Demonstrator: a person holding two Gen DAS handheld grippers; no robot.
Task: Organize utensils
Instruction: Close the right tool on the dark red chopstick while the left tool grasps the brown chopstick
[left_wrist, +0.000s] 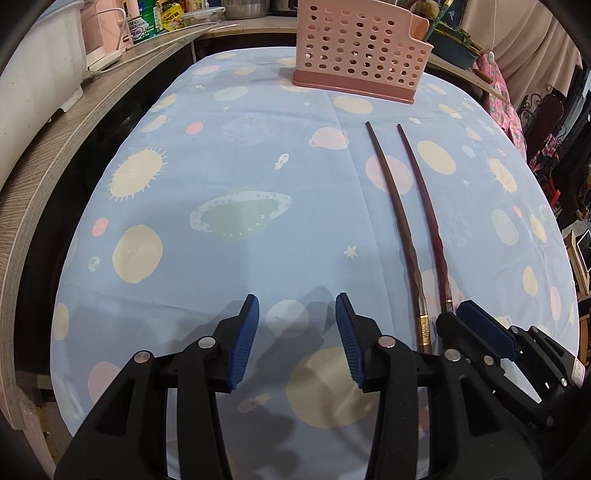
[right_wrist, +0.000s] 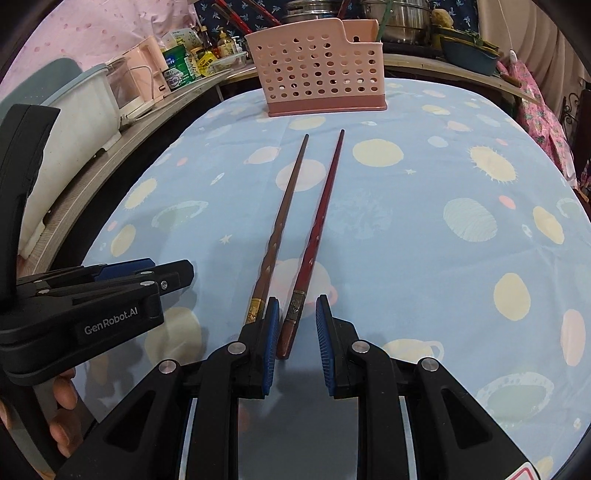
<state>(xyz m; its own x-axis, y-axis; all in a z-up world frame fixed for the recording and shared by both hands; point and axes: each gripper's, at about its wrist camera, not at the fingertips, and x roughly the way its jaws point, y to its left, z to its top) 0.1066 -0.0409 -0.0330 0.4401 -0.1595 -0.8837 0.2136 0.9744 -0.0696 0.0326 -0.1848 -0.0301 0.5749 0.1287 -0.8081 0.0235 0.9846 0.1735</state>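
Two chopsticks lie side by side on the cloth (right_wrist: 406, 192), tips toward the pink basket (right_wrist: 317, 70) at the far end, which stands well apart from them. The brown stick (right_wrist: 284, 206) is on the left in the right wrist view, the red stick (right_wrist: 321, 210) beside it, close but not touching.

The right gripper (right_wrist: 293, 332) hovers low over the near ends, jaws parted a little. The red stick's butt sits between the pads with a gap on both sides, so nothing is pinched yet. The left pad rides over the brown stick's gold band; whether it touches I cannot tell.

The left gripper (left_wrist: 297, 339) sits just beside them over bare cloth, jaws spread, nothing between them.

The step in hand looks like taking the red stick. To do it well, I'd say settle the pads straight down either side of the handle, keep the left pad clear of the brown stick so it doesn't roll, close squarely on the thick end, then lift with the tip trailing toward the basket. A pinch this close to the butt may let the tip droop.
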